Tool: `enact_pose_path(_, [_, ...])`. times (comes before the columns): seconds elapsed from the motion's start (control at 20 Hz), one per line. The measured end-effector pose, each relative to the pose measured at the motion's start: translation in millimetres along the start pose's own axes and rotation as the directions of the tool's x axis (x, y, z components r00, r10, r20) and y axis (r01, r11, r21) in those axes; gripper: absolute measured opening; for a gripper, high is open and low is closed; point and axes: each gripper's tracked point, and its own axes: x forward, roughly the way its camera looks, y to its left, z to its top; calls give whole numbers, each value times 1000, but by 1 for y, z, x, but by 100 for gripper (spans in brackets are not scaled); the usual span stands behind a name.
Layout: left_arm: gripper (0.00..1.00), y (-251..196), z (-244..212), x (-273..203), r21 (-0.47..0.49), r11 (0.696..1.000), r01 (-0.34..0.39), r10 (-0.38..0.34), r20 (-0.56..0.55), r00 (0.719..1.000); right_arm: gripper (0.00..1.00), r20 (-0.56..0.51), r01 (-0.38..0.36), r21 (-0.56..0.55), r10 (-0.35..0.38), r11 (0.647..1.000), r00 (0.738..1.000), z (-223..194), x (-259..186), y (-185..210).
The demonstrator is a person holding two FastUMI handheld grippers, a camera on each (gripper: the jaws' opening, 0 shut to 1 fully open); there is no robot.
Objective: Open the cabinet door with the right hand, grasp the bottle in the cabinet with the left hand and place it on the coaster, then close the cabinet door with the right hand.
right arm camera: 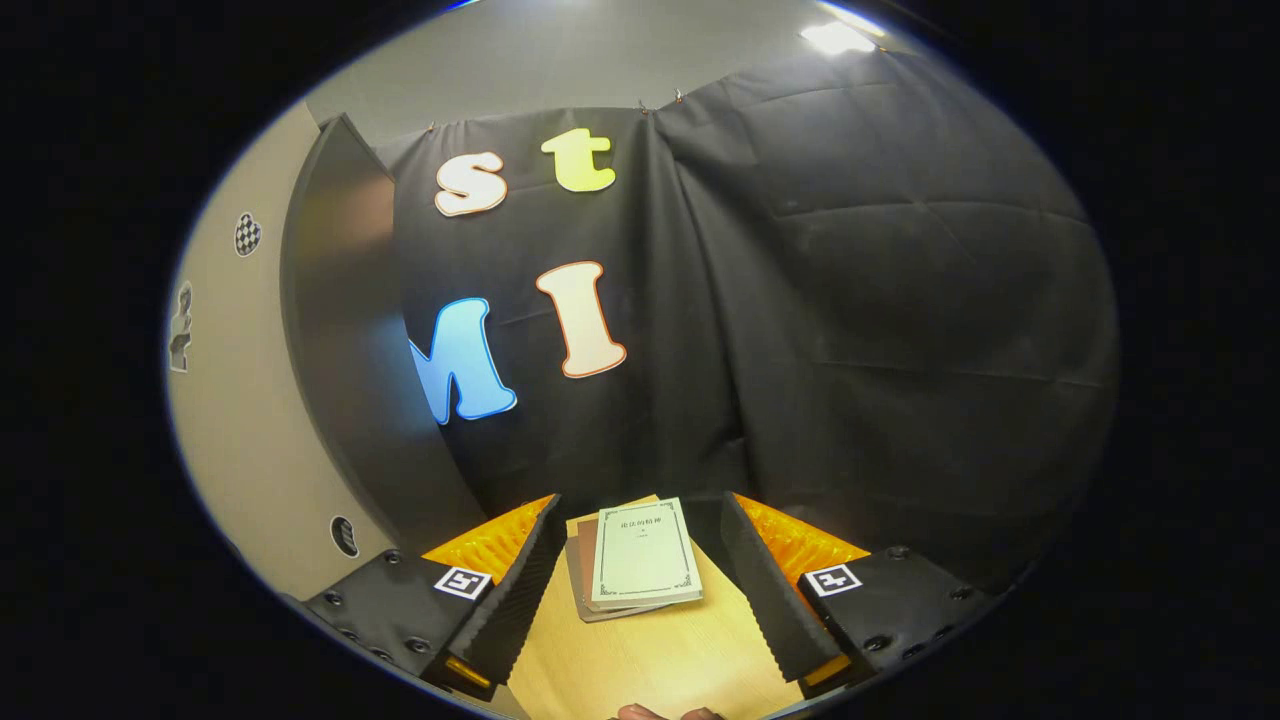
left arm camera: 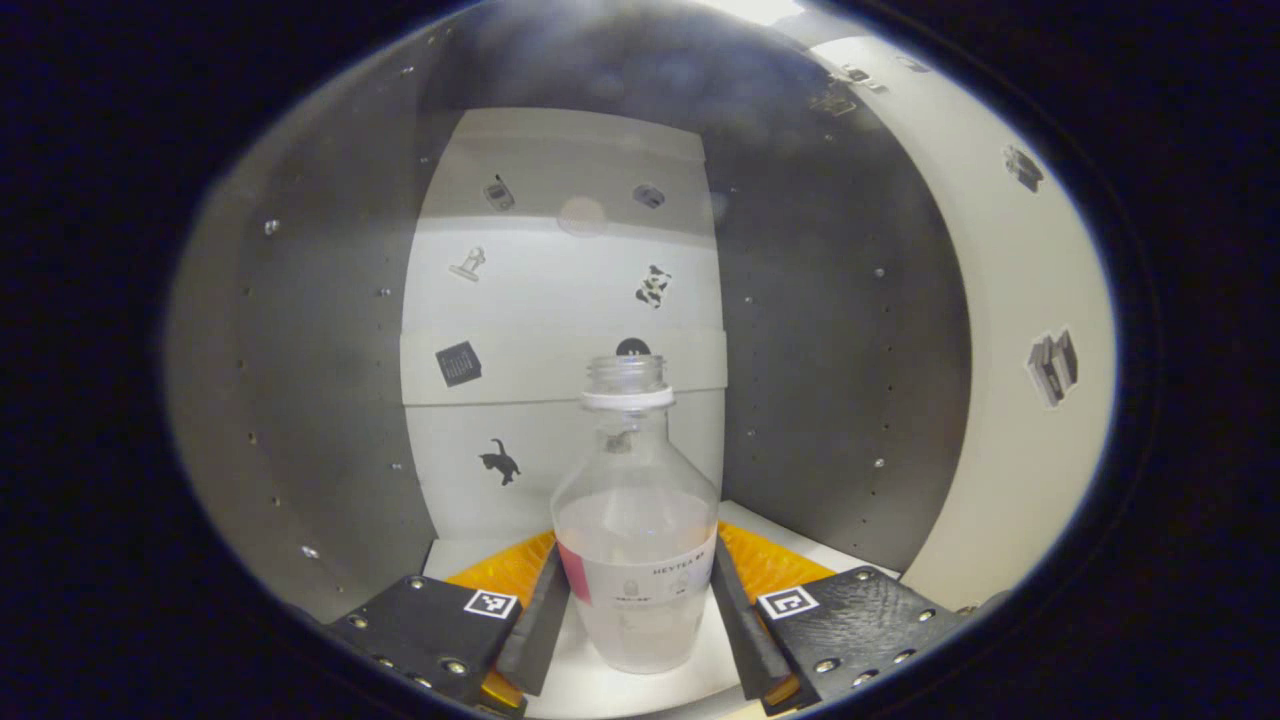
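Observation:
A clear plastic bottle [left arm camera: 636, 540], uncapped with a white neck ring and a label, stands upright on the white floor [left arm camera: 590, 690] of the cabinet. My left gripper [left arm camera: 635, 552] reaches into the cabinet, and both its fingers lie against the bottle's lower sides, shut on it. The cabinet has grey side walls and a white back wall [left arm camera: 560, 300] with small stickers. Its cream door [left arm camera: 1010, 400] stands open at the right. My right gripper [right arm camera: 640, 510] is open with nothing between its fingers, hovering over a wooden table [right arm camera: 660, 660].
Two stacked books [right arm camera: 640, 555] lie on the table just beyond the right gripper. Cream and grey cabinet panels [right arm camera: 330, 350] rise at the left of the right gripper view. The tip of a finger [right arm camera: 640, 712] shows at the bottom edge.

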Motion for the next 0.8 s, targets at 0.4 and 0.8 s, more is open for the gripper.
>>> enact_pose_path(0.4, [72, -11, 40, -93, 44, 998, 50, -53, 57, 997, 98, 46, -7, 20, 6, 1000, 999, 6, -26, 13])
enact_pose_path(0.8, [70, 24, 15, -232, -8, 998, -58, 59, 66, 996, 98, 67, 26, 21, -28, 999, 997, 2, -70, 14])
